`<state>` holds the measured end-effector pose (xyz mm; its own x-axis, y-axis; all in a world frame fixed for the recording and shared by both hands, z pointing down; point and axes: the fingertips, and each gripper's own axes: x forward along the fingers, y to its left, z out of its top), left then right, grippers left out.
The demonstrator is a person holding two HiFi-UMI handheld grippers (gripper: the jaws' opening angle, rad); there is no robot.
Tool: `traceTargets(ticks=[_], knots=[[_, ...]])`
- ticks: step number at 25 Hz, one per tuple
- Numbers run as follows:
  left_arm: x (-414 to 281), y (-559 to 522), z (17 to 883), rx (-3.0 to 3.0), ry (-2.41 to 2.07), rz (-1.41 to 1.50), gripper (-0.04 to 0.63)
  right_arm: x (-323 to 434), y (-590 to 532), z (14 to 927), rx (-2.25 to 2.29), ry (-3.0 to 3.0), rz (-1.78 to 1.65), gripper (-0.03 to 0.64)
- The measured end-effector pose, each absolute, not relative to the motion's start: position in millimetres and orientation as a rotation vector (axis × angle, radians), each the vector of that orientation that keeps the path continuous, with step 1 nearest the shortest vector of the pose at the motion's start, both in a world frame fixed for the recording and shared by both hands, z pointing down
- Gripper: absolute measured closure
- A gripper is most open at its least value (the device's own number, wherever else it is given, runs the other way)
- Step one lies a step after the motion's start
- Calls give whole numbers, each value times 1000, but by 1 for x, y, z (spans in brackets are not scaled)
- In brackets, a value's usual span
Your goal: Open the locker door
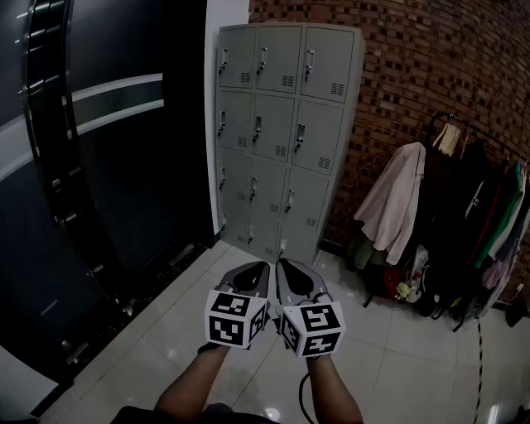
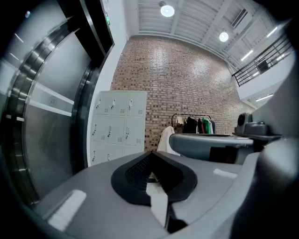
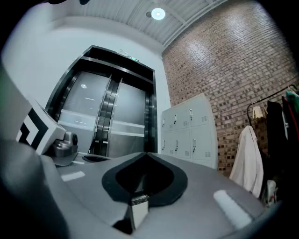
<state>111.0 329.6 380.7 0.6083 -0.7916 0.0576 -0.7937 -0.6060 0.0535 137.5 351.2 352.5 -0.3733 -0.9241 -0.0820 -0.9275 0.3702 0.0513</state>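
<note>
Standing at the back: brick wall (image 1: pixel 431 74), red-brown, filling the upper right of the head view.
Glazed entrance: dark curved glass with metal framing (image 1: pixel 108 166), taking up the whole left side, with a pale band across it.
Floor: glossy pale tiles (image 1: pixel 397 364) running from the person's feet to the wall.
Locker (image 1: pixel 281 141): grey metal bank, three columns by four rows, upright in the corner between a white pillar (image 1: pixel 225 16) and the brick wall, directly ahead of the grippers and well apart from them.
Locker doors (image 1: pixel 276 60): all twelve lie flush and closed, each with a small handle at its left edge and a vent slot low down.
Clothes rack (image 1: pixel 464 224): right of the locker along the wall, hung with dark and coloured garments.
Pale coat (image 1: pixel 393 203): hangs at the rack's left end, nearest the locker.
Left gripper (image 1: pixel 257 267): held level, aimed at the locker; its jaws are clenched tip to tip with nothing between them, as the left gripper view (image 2: pixel 150 153) confirms.
Right gripper (image 1: pixel 286 263): just beside the left one, also level; jaws pressed together and empty in the right gripper view (image 3: pixel 145 154).
Marker cubes: one on each gripper, left (image 1: pixel 236 319) and right (image 1: pixel 313 329), above the person's forearms.
Cable (image 1: pixel 302 397): thin and black, looping down beside the right forearm.
</note>
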Motion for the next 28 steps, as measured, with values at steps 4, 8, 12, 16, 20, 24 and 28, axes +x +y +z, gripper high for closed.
traceTargets(ticks=[4, 8, 12, 16, 20, 24, 28], knots=[[102, 309, 379, 2739, -1389, 31, 591, 135, 331, 352, -1747, 2569, 167, 617], [92, 277, 376, 2733, -1416, -6, 591, 133, 299, 350, -1744, 2553, 193, 617], [83, 231, 374, 2729, -1431, -28, 591, 127, 252, 348, -1747, 2557, 214, 617], [74, 170, 370, 2732, -1418, -27, 591, 116, 193, 345, -1767, 2550, 226, 617], [63, 105, 362, 2740, -1400, -17, 591, 106, 127, 337, -1784, 2551, 233, 617], [46, 41, 352, 2749, -1392, -26, 591, 90, 62, 321, -1797, 2547, 279, 617], [23, -11, 343, 2751, -1383, -44, 591, 68, 12, 310, -1805, 2541, 296, 617]])
